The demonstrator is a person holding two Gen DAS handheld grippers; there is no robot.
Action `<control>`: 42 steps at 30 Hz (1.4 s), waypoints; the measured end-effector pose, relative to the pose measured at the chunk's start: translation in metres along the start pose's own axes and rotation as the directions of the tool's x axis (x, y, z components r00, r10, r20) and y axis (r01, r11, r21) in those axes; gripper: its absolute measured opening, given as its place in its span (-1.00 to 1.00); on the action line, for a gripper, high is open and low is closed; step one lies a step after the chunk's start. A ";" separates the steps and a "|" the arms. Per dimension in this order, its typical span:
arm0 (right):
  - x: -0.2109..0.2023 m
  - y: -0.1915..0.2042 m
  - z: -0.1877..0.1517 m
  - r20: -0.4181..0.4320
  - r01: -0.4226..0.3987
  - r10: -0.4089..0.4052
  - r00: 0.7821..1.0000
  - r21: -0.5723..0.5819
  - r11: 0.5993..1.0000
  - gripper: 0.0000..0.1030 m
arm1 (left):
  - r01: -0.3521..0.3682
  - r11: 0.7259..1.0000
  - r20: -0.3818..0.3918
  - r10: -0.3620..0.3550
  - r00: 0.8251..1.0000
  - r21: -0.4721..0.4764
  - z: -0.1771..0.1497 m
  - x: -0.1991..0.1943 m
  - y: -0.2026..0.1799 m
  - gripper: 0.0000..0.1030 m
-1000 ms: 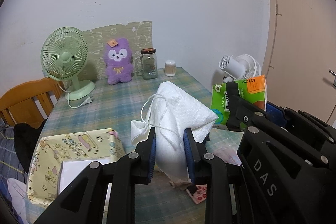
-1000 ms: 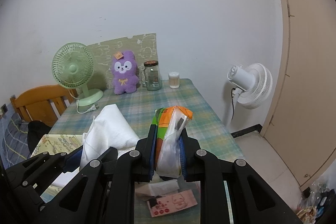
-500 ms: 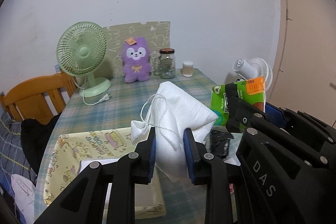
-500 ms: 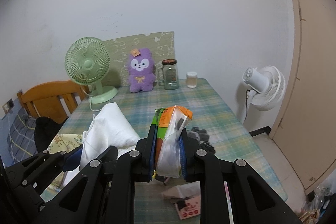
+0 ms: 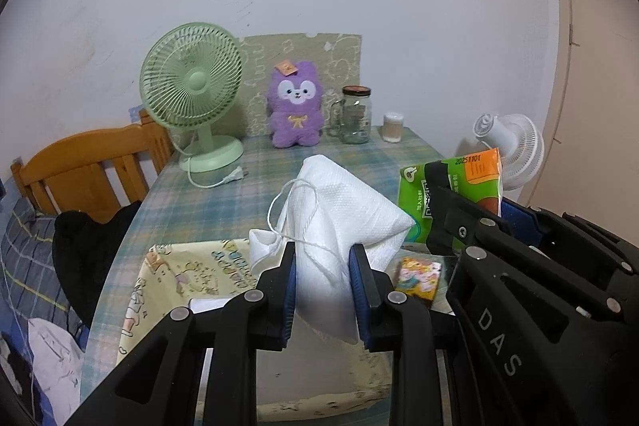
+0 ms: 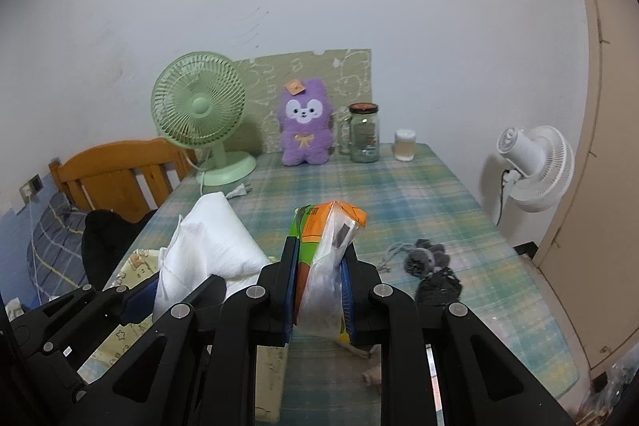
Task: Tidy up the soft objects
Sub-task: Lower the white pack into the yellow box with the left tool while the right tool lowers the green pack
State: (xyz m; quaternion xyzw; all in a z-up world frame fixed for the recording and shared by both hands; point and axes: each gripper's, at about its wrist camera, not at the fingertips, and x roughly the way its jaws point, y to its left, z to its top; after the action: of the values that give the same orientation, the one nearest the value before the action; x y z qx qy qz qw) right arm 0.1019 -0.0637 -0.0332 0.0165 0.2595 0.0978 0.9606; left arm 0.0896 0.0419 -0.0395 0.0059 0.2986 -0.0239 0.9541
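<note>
mid-task: the left gripper (image 5: pixel 322 280) fingers pinch a white drawstring cloth pouch (image 5: pixel 339 222) above the cream cartoon-print fabric bin (image 5: pixel 171 278), the right gripper (image 6: pixel 318 280) clamps a green-orange tissue pack (image 6: pixel 319 250), neither yet stowed, grey knit item (image 6: pixel 425 256) left on the desk.

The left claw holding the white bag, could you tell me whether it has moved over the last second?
Yes. The left claw with the white bag swung left: the green fan drifted rightward in its view.
</note>
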 end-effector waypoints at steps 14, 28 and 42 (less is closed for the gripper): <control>0.036 0.042 -0.013 -0.086 -0.069 0.064 0.994 -0.053 0.996 -0.58 | -0.040 0.997 -0.059 0.037 0.998 -0.058 -0.020 0.017 0.043 -0.50; 0.082 0.068 -0.034 -0.209 -0.098 0.071 0.975 -0.119 0.988 -0.58 | -0.123 0.988 -0.210 0.102 0.972 -0.090 -0.045 0.050 0.073 -0.02; 0.097 0.066 -0.034 -0.274 -0.139 0.102 0.956 -0.120 0.983 -0.23 | -0.056 0.991 -0.260 0.022 0.965 -0.123 -0.043 0.060 0.073 0.42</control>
State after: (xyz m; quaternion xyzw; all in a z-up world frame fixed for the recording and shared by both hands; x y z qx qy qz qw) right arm 0.1552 0.0192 -0.1056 -0.0477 0.3776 0.1753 0.9080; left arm 0.1178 0.1135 -0.1097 -0.0471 0.4208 0.0153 0.9058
